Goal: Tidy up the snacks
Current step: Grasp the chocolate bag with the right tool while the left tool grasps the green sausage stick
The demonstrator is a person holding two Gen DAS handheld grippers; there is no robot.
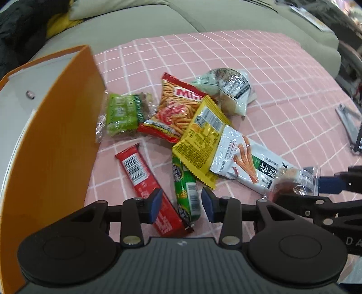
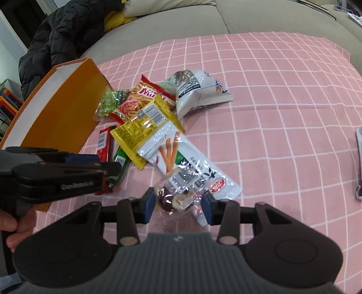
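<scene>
A pile of snack packets lies on the pink checked cloth (image 1: 260, 67). My left gripper (image 1: 182, 204) is open, straddling a red bar (image 1: 144, 181) and a green tube packet (image 1: 186, 192). My right gripper (image 2: 178, 204) is open around a clear packet with dark and tan sweets (image 2: 178, 192), which also shows in the left wrist view (image 1: 294, 183). A yellow packet (image 1: 201, 135), a white stick-snack packet (image 1: 239, 156), a red Mimi packet (image 1: 176, 106), a green bar (image 1: 122, 113) and a white-green bag (image 1: 226, 90) lie further off. An orange box (image 1: 56, 135) stands at the left.
A beige sofa (image 2: 181, 20) with a black jacket (image 2: 58, 38) runs behind the cloth. A grey tool (image 1: 350, 126) lies at the right edge. My left gripper shows in the right wrist view (image 2: 108, 162) beside the orange box (image 2: 63, 108).
</scene>
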